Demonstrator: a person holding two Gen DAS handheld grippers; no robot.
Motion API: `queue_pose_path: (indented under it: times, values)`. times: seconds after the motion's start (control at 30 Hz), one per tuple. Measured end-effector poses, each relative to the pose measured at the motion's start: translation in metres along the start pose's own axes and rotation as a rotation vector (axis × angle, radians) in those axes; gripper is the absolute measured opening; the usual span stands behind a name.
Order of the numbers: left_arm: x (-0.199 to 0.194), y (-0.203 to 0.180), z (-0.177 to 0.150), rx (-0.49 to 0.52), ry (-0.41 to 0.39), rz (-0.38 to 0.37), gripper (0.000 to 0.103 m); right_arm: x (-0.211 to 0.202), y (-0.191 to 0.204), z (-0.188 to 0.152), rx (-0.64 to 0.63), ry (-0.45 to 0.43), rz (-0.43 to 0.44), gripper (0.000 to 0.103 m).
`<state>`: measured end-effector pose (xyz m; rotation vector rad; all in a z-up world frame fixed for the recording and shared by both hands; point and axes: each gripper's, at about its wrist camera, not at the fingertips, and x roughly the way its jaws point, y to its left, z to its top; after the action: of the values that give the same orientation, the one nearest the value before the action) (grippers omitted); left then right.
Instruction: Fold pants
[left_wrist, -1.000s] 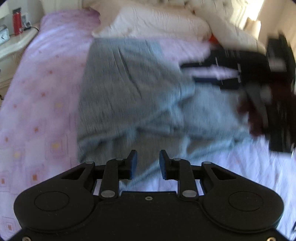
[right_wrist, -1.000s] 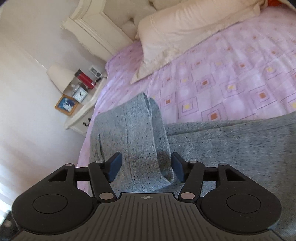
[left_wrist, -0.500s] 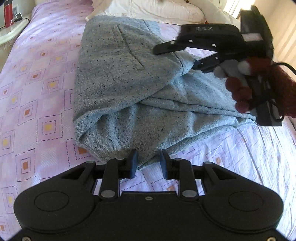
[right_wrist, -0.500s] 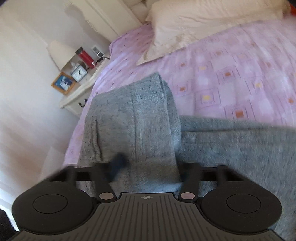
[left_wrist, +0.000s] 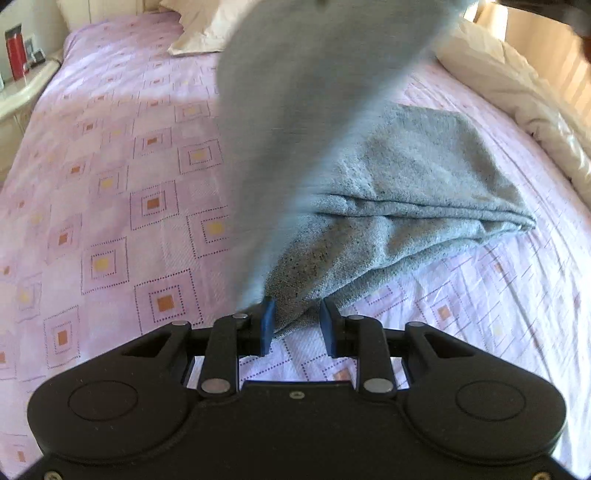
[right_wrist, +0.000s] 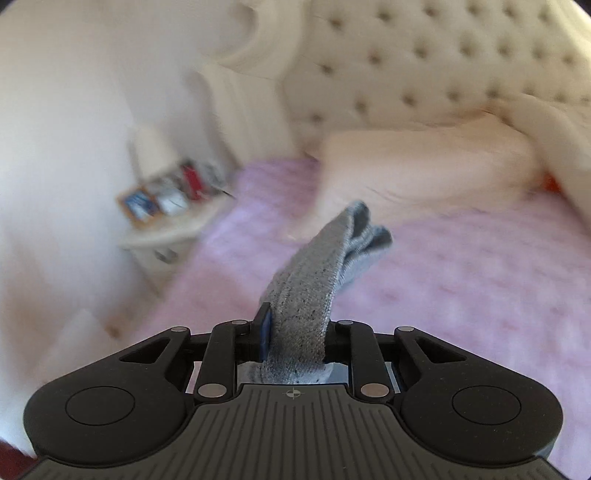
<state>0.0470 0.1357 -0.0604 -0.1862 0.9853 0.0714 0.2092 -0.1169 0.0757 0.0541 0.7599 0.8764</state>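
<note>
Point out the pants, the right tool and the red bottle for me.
pants (left_wrist: 413, 184): left wrist view, folded part lying on bed.
right tool (right_wrist: 295, 338): right wrist view, between fingertips, clamping grey fabric.
red bottle (left_wrist: 15, 51): left wrist view, its body.
</note>
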Motion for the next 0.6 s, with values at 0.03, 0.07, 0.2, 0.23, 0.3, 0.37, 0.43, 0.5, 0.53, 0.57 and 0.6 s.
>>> queue_pose_path:
  times: [0.03,0.07,0.2,0.23,0.3,0.37,0.43,0.5,0.53,0.57,0.6]
  values:
    - [0.000,-0.002,0.000,0.014,-0.002,0.003,0.036,-0.001,-0.011,-0.012,0.023,0.031,-0.032,0.022]
    - [0.000,-0.005,-0.001,0.029,-0.001,0.005,0.037,0.001,-0.022,-0.025,0.048,0.068,-0.065,0.022]
    - [0.001,-0.012,-0.003,0.066,-0.004,0.034,0.037,0.026,-0.054,-0.084,0.108,0.235,-0.174,0.022]
    - [0.001,-0.012,-0.003,0.070,-0.004,0.037,0.037,0.030,-0.058,-0.092,0.126,0.253,-0.179,0.022]
    - [0.000,-0.013,-0.004,0.084,-0.002,0.041,0.037,0.031,-0.059,-0.097,0.141,0.237,-0.173,0.022]
    - [0.001,-0.015,-0.003,0.101,0.002,0.044,0.037,0.030,-0.057,-0.094,0.126,0.240,-0.172,0.022]
    - [0.000,-0.018,-0.003,0.131,0.009,0.046,0.037,0.030,-0.056,-0.091,0.121,0.241,-0.175,0.022]
    - [-0.001,-0.019,-0.004,0.162,0.020,0.042,0.036,0.032,-0.053,-0.092,0.111,0.238,-0.179,0.022]
    - [-0.003,-0.019,-0.004,0.177,0.029,0.030,0.035,0.030,-0.052,-0.091,0.101,0.228,-0.182,0.022]
    - [-0.005,-0.019,-0.004,0.190,0.044,0.000,0.032,0.029,-0.049,-0.093,0.086,0.220,-0.182,0.022]
    - [-0.008,-0.018,-0.005,0.202,0.070,-0.054,0.031,0.030,-0.046,-0.093,0.066,0.216,-0.182,0.022]
